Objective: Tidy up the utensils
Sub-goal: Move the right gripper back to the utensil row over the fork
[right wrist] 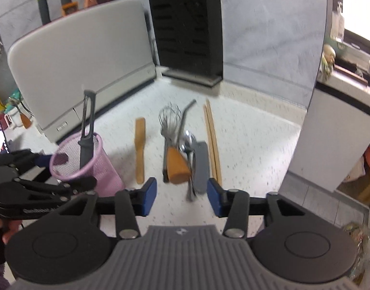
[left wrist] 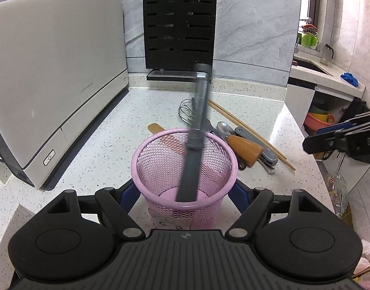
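Note:
A pink mesh cup (left wrist: 156, 169) (right wrist: 105, 169) stands on the speckled counter with a black peeler (left wrist: 197, 125) (right wrist: 87, 140) leaning upright in it. My left gripper (left wrist: 185, 193) (right wrist: 64, 171) is shut on the cup, one blue pad on either side. Beyond the cup lie a wooden spatula (right wrist: 139, 149), a whisk (right wrist: 170, 120), a wooden-handled tool (right wrist: 177, 166), a spoon (right wrist: 188, 140), a grey-handled utensil (right wrist: 200, 166) and chopsticks (right wrist: 212, 145). My right gripper (right wrist: 182, 197) (left wrist: 312, 142) hovers open just in front of the pile, with nothing between its pads.
A white appliance (right wrist: 76, 55) lines the left side. A black slotted knife block (right wrist: 187, 29) stands at the back wall. The counter's edge (left wrist: 312, 149) drops off on the right, with a sink area (left wrist: 312, 65) beyond.

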Demonstrator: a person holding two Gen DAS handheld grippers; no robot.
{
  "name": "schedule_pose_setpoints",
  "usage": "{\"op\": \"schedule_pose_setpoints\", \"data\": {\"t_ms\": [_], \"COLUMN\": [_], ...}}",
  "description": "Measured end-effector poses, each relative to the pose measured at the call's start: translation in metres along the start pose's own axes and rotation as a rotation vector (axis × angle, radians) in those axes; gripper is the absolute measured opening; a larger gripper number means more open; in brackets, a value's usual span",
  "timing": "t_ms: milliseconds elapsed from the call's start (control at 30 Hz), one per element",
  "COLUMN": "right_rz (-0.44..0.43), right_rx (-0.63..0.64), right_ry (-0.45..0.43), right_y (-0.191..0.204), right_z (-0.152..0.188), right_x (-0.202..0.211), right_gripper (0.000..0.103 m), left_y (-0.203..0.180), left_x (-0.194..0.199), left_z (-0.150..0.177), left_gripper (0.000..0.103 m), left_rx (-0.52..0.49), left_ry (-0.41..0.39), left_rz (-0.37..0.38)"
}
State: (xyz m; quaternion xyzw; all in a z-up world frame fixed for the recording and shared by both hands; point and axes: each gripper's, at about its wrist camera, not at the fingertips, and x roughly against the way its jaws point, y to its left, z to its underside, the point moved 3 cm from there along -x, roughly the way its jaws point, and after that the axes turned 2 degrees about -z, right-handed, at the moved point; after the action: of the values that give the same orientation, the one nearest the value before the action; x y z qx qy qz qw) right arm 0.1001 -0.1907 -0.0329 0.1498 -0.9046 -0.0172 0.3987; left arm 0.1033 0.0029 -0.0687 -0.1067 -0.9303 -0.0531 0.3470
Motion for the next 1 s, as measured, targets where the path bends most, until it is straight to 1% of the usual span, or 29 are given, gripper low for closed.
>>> {"op": "schedule_pose_setpoints", "data": {"t_ms": [33,100,167,200,267,400,500,633,800,1000], "right_rz": [0.000,-0.009,-0.015,-0.020,-0.028,-0.015,-0.008,0.005,0.023,0.031], "right_rx": [0.002,0.014,0.046,0.066,0.100,0.182,0.239,0.280,0.314,0.318], "right_ry": [0.007,0.023,0.043,0.057,0.087,0.141,0.173,0.197,0.210,0.233], "right_y": [0.000,0.002,0.005,0.008,0.013,0.021,0.030,0.038,0.044,0.044], "right_z": [0.001,-0.002,-0.006,-0.009,-0.017,-0.036,-0.048,-0.061,-0.073,-0.082], "right_x": [-0.002,-0.008,-0.015,-0.020,-0.032,-0.064,-0.085,-0.106,-0.120,-0.138], "right_gripper": [0.040,0.039,0.036,0.032,0.028,0.020,0.019,0.019,0.019,0.019], "left_y": [0.000,-0.001,0.000,0.000,0.000,0.002,0.002,0.005,0.007,0.011], "left_x": [0.000,0.000,0.000,-0.001,-0.001,-0.002,-0.001,-0.001,-0.002,-0.003], "left_z": [0.000,0.000,-0.001,-0.001,-0.001,-0.001,-0.001,-0.002,-0.002,-0.003], "left_gripper": [0.090,0.090,0.090,0.090,0.090,0.090,0.090,0.091,0.090,0.090], "left_rx": [0.000,0.002,0.004,0.005,0.008,0.010,0.014,0.026,0.035,0.046], "left_ry": [0.000,0.000,0.000,-0.001,-0.003,-0.005,-0.006,-0.009,-0.015,-0.023], "left_rz": [0.001,0.001,0.000,-0.003,-0.004,-0.003,0.000,0.006,0.001,-0.004]}}
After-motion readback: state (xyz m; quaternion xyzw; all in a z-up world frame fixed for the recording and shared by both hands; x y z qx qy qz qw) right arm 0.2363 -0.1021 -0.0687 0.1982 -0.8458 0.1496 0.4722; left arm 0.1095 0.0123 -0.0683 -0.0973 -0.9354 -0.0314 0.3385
